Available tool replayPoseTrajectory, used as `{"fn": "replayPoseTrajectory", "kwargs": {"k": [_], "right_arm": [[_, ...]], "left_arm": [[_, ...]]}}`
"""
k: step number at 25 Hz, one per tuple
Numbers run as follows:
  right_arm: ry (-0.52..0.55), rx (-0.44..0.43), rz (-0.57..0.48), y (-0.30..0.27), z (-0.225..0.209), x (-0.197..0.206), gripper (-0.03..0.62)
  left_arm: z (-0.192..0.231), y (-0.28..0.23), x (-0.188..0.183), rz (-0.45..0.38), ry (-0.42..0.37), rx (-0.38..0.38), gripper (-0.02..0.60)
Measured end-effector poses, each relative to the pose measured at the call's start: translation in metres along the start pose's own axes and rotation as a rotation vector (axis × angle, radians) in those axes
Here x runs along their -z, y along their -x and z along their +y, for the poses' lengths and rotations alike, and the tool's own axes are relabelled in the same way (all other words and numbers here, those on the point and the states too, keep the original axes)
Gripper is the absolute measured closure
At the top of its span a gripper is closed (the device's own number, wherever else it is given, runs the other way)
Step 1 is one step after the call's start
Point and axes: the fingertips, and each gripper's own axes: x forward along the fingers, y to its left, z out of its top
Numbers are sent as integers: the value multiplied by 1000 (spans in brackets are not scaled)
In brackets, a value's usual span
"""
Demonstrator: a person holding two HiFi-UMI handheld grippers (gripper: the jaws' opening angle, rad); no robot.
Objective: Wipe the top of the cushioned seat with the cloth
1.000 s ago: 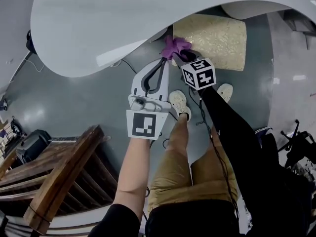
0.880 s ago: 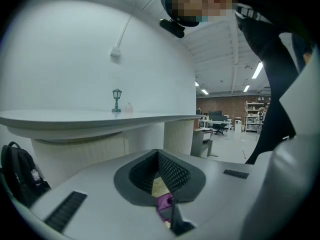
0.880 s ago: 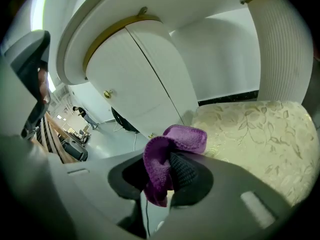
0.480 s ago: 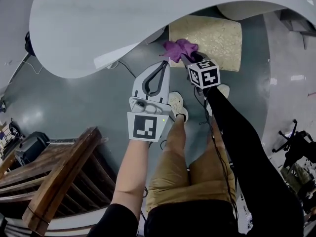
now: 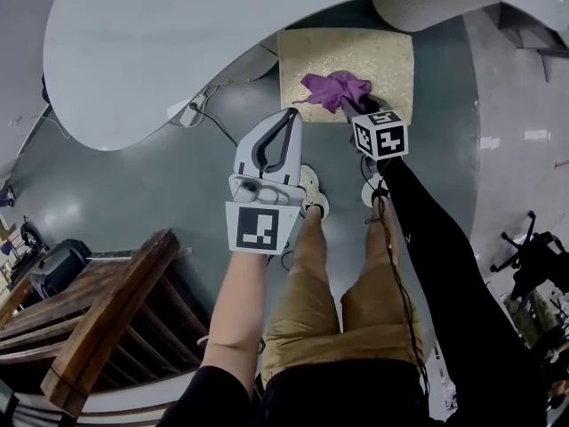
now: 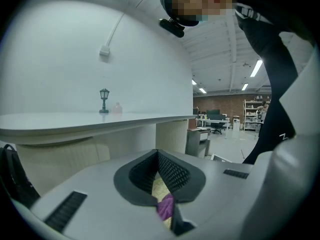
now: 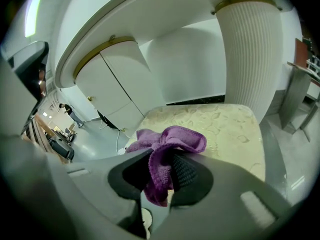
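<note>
My right hand-held gripper (image 5: 358, 107) pinches the cloth (image 5: 335, 90); it stretches crosswise ahead on the cushioned seat (image 5: 391, 56). My left hand-held gripper (image 5: 289, 114) is closed.

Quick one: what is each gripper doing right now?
Left gripper: shut, nothing between its jaws.
Right gripper: shut on the crumpled purple terry cloth, over the beige patterned cushioned seat.

On my head view, the right gripper (image 5: 363, 112) covers the cloth's (image 5: 333, 89) near end; its fingertips there are hidden.
</note>
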Motion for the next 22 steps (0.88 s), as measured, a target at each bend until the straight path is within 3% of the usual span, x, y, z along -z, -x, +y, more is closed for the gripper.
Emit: {"fn": "replayPoseTrajectory", "kwargs": {"k": [11,18,22], "right_arm": [[-43,99,29,52,-109,17,517],[5,61,37,67,-143,23,517],[6,109,38,76,-168,30,517]], "left_arm": [[-59,-45,-4,14,15,-7,575],[-91,-66,-3,27,32,-53,575],[-98,-68,0,33,53,-62,576]]}}
